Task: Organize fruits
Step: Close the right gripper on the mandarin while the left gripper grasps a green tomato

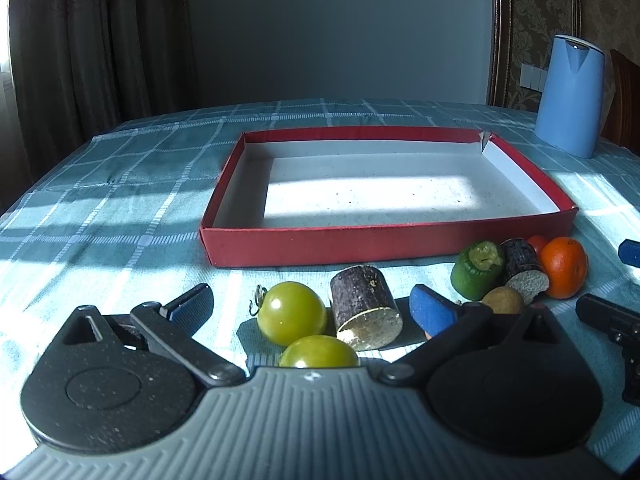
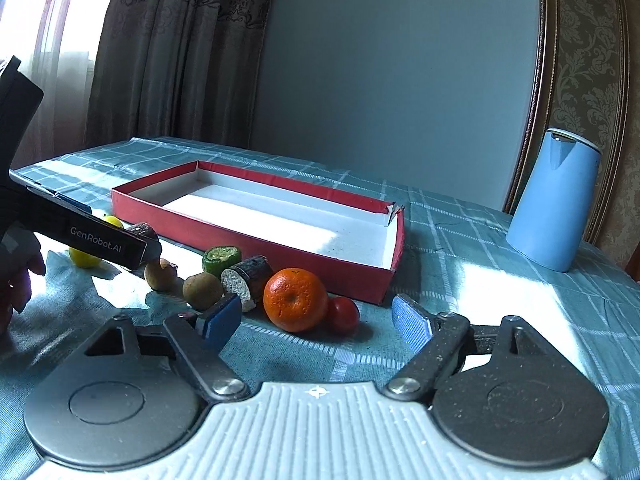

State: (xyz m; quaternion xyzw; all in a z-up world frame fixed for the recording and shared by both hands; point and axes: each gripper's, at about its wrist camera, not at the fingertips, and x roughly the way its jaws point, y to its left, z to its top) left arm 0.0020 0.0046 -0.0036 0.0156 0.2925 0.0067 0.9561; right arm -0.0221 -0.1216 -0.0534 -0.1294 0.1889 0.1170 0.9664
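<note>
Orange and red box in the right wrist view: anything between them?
Nothing solid. Only a strip of checked tablecloth separates the orange from the red box wall. The small red tomato sits beside the orange, not between.

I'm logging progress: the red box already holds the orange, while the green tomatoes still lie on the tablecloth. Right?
Not quite. The red box holds nothing; the orange sits on the tablecloth in front of it, as the right wrist view shows. The green tomatoes do lie on the cloth.

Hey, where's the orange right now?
The orange sits on the tablecloth just outside the red tray's near wall, in the right wrist view's centre. A small red tomato touches its right side; a cut dark cylinder piece lies left.
</note>
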